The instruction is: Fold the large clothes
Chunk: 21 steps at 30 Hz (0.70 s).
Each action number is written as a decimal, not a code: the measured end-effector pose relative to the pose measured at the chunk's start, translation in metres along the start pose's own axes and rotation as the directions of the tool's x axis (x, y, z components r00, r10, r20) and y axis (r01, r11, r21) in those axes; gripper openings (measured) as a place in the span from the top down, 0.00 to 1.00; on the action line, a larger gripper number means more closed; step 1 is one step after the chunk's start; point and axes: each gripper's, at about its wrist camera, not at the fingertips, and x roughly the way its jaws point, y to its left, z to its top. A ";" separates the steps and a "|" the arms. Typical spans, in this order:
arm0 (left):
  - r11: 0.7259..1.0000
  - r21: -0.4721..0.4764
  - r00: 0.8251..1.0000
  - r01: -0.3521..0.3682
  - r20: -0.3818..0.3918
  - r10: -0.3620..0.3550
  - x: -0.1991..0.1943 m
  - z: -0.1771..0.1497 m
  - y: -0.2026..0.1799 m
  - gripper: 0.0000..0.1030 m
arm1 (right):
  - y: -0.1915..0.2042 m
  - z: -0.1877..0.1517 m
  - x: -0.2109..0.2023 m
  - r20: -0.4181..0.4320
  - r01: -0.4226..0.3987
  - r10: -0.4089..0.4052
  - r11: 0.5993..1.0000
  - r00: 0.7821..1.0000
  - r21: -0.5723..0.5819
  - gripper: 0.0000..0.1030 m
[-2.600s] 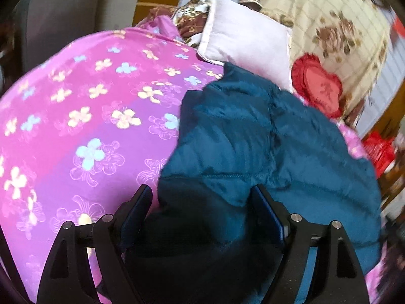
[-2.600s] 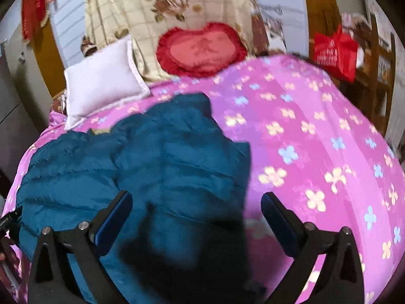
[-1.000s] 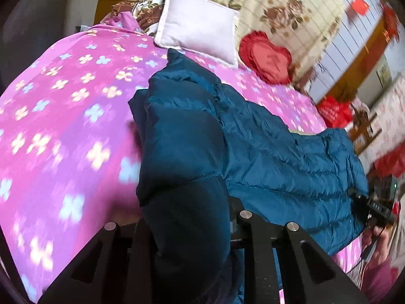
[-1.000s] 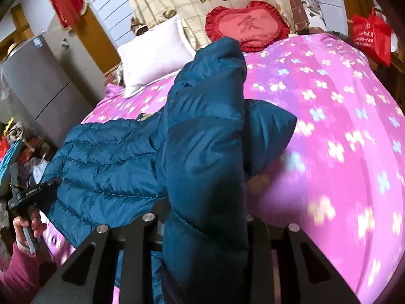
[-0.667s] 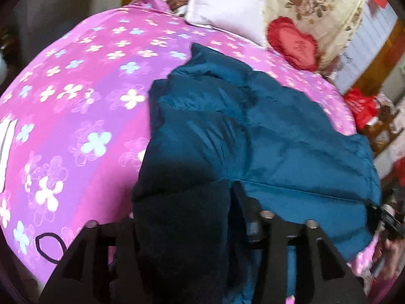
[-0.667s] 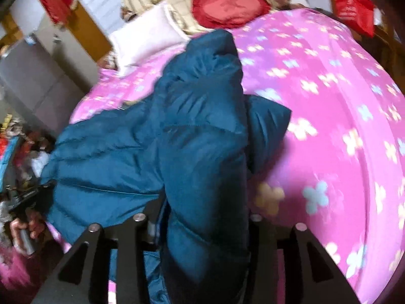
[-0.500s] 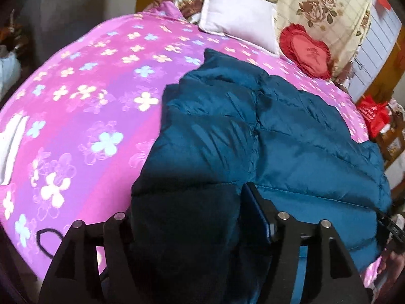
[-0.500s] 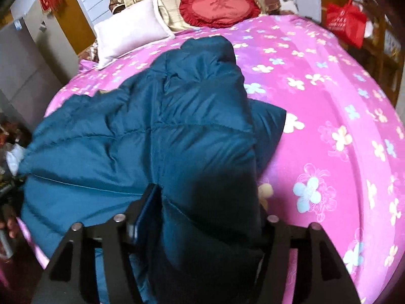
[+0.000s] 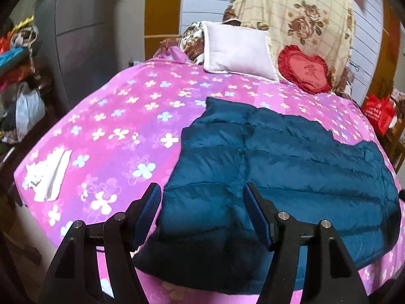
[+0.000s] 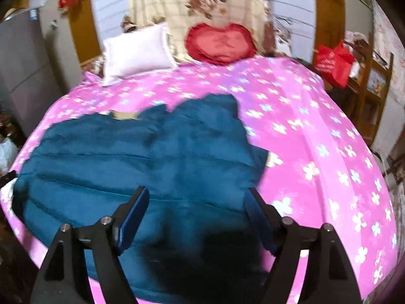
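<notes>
While both sets of jaws are standing spread with nothing pinched between them, the jacket (image 9: 278, 167) is lying flat on the bed (image 9: 121, 116), below and ahead of the fingers.

Left gripper (image 9: 202, 202): jaws having just opened, now holding wide; blue pads are framing the jacket's near left edge without pressing on it.

Right gripper (image 10: 197, 202): jaws having just been opening; pads are hanging clear over the jacket's near right part, nothing between them.

Jacket: teal, quilted, folded in on itself, spreading across the near half of the bed and reaching its front edge; in the right view a lighter scrap is showing at its far edge, too blurred to identify.

Bed: covered in pink sheet with pale flowers, lying bare left, right and beyond the jacket.

Paper (image 9: 48, 174): white, lying on the bed's near left corner, well apart from the jacket.

Pillow (image 9: 238, 50): white, leaning at the head of the bed.

Cushion (image 9: 303, 68): red, heart-shaped, sitting just beside the pillow, against a cream floral blanket (image 9: 298, 15).

Bag (image 9: 378, 112): red, standing off the bed's right side.
</notes>
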 end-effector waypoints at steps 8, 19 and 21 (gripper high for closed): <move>0.998 0.063 1.000 -0.020 0.025 0.018 -0.011 -0.010 -0.031 0.53 | 0.071 0.006 0.015 0.018 -0.127 0.128 0.990 0.992 -0.056 0.21; 0.997 0.069 0.999 -0.025 -0.028 0.027 0.037 -0.009 -0.055 0.53 | 0.132 0.028 0.097 0.002 -0.107 0.107 0.990 0.994 -0.093 0.21; 0.997 0.068 0.999 -0.026 -0.043 0.029 0.049 -0.009 -0.057 0.53 | 0.134 0.030 0.108 0.009 -0.077 0.078 0.992 0.997 -0.102 0.21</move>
